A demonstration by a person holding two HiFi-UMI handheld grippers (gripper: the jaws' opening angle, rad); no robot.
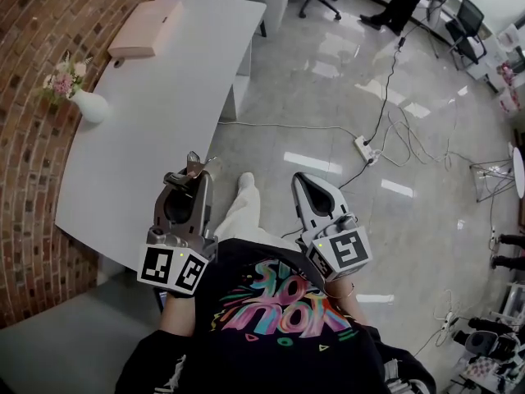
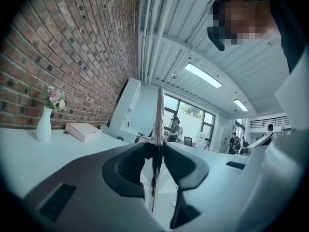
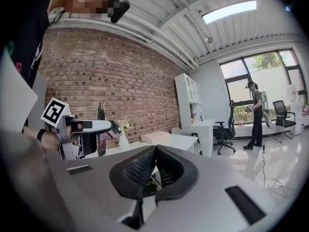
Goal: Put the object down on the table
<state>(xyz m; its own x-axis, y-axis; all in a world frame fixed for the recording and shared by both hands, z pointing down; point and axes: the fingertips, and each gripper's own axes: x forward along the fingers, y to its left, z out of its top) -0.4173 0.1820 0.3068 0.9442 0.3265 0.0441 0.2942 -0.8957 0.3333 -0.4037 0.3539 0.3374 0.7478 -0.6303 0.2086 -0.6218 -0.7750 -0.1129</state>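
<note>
I am holding the left gripper (image 1: 190,177) out level in front of me. Its jaws are pinching a thin shiny object (image 2: 158,115). The jaws are standing only a little way apart, with the object squeezed tight between the dark pads. In the left gripper view I am seeing the object edge-on, so it is looking like a thin bright line that is sticking up above the jaws and down below them. I cannot tell what kind of thing it is.

In the head view the object is showing over the near end of the white table (image 1: 139,138), close to the table's edge. The gripper is holding it up and it is not lying on the table.

The right gripper (image 1: 305,180) is pointing a little downward over the shiny floor (image 1: 328,97), beside the left one. Its jaws are pressing together and nothing is sitting between them.

Farther along the table, a white vase (image 1: 90,105) with pink flowers is standing by the brick wall (image 1: 33,23). A flat pale box (image 1: 143,31) is lying at the far end.
</note>
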